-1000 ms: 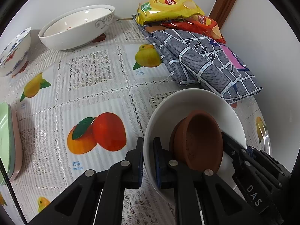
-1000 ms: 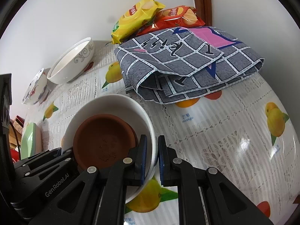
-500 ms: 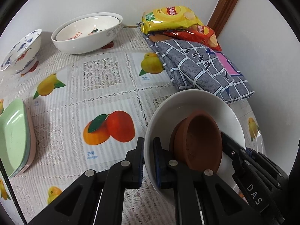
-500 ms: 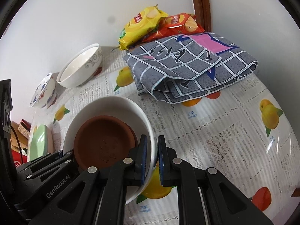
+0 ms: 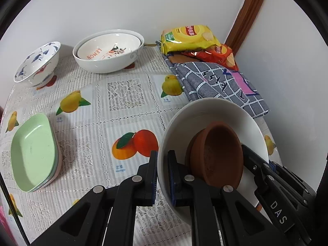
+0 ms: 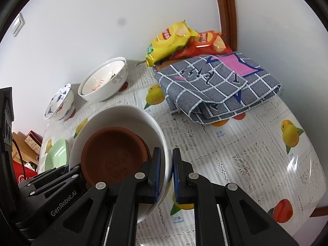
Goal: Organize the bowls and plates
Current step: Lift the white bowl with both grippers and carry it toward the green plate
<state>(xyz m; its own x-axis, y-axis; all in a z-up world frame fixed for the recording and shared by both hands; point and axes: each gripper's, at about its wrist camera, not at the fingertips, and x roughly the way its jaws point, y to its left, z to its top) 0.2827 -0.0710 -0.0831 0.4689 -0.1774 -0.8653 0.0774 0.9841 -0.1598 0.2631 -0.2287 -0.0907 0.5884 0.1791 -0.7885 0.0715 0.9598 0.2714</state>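
Observation:
Both grippers grip one large white bowl (image 5: 207, 114) by opposite rims and hold it above the table. A brown clay bowl (image 5: 219, 153) lies tilted inside it. My left gripper (image 5: 163, 164) is shut on the bowl's left rim. My right gripper (image 6: 166, 164) is shut on its right rim; the white bowl (image 6: 127, 114) and the clay bowl (image 6: 112, 155) fill the lower left of the right wrist view. A white "LEMON" bowl (image 5: 108, 51) and a blue-patterned bowl (image 5: 37, 63) stand at the back. Stacked green plates (image 5: 32, 151) lie at the left.
A folded grey checked cloth (image 5: 217, 82) and yellow and red chip bags (image 5: 188, 37) lie at the back right by the wall corner. The fruit-print tablecloth (image 5: 123, 102) covers the round table. The table's edge curves off at the right (image 6: 315, 184).
Both grippers have lifted the white bowl with the clay bowl higher and pulled back; more of the table, the back bowls and the green plates came into view.

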